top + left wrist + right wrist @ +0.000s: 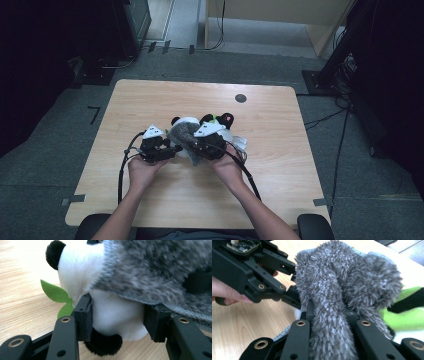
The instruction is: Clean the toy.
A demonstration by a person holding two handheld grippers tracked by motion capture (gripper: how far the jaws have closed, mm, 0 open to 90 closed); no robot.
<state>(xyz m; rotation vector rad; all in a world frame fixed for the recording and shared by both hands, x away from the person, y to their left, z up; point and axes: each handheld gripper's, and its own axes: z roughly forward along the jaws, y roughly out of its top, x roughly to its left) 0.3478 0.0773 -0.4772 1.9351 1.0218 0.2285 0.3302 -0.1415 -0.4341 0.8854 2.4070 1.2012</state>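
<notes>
Two hand-held grippers dressing a plush panda in a grey fleece at mid-table.

Right gripper: jaws clamped on a bunched fold of the fleece, which rises between them and spreads above and beyond the tips.

Left gripper: jaws around the panda's white body, the left pad pressed against the plush, the right pad at the fleece's lower edge. The grip looks light. The panda's black ear sits up and left of this gripper, a green felt leaf just left of its left jaw, and a black paw directly below the tips.

In the high view the two grippers meet across the toy, the panda lying between and just beyond them.

Judged step: drawing the fleece over the panda. To do it well, the left gripper should keep the body steady without crushing it, while the right pulls the fold smoothly across. The right jaws should hold cloth alone, not plush beneath. A slack left hold could let the toy slide along with the cloth.
</notes>
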